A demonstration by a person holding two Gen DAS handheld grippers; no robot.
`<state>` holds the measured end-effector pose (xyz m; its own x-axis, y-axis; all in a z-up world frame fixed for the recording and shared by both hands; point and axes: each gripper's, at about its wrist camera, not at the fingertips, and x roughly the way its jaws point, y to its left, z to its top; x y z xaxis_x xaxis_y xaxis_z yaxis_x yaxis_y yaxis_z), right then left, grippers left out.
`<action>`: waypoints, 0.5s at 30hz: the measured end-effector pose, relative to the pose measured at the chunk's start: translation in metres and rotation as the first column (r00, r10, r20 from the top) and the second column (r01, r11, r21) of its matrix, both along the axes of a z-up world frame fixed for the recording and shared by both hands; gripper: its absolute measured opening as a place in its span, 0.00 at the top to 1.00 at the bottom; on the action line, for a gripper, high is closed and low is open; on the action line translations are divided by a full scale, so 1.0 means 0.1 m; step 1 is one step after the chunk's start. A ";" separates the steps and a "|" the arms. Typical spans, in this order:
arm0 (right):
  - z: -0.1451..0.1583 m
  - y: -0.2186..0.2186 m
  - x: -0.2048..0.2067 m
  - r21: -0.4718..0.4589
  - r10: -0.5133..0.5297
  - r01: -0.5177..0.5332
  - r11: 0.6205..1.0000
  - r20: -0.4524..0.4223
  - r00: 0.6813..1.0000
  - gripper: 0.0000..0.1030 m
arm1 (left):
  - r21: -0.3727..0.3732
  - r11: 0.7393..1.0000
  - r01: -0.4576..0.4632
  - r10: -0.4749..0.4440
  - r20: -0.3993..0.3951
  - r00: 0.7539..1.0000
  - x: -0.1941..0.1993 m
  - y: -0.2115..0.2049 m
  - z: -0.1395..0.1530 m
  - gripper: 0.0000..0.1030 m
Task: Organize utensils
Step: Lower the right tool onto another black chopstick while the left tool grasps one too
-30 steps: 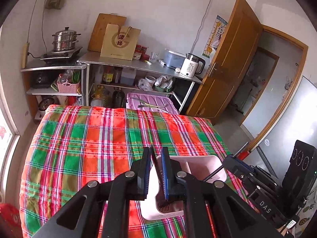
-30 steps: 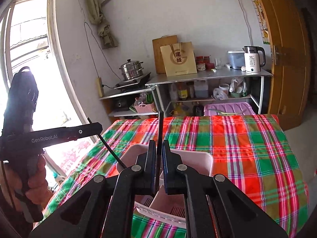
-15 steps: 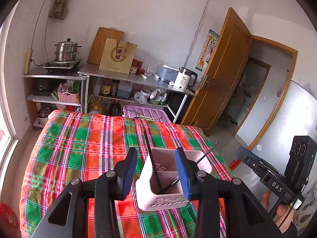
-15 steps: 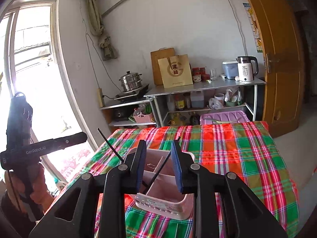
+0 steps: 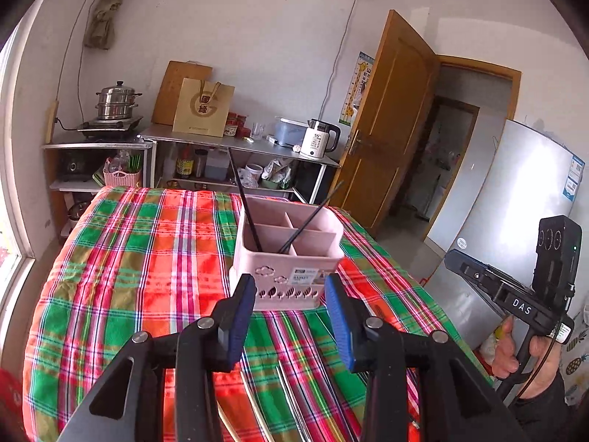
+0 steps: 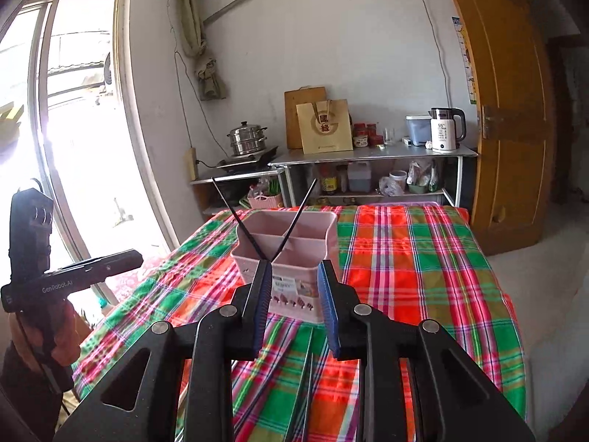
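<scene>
Here, pink caddy holds two crossed black chopsticks.

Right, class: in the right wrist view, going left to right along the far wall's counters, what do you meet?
Steamer pot → cutting board → paper bag → red jars → glass → blue container → white kettle.

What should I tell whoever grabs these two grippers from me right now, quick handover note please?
Left gripper: open, empty, jaws just opened.
Right gripper: open, empty, jaws just opened.
Pink holder stands on the plaid cloth.
Done: two black chopsticks lean crossed in its front compartment.
Left: more utensils lie on the cloth below the grippers; pick them up and drop them in.
</scene>
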<state>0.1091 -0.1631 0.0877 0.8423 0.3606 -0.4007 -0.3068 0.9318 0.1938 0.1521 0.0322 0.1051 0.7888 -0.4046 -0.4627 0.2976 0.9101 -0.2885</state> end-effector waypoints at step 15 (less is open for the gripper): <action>-0.40 -0.09 -0.29 -0.037 -0.009 0.007 0.999 -0.073 0.997 0.74 | 0.023 0.998 0.062 -0.060 -0.106 0.993 -0.30 -0.30 -0.46 0.62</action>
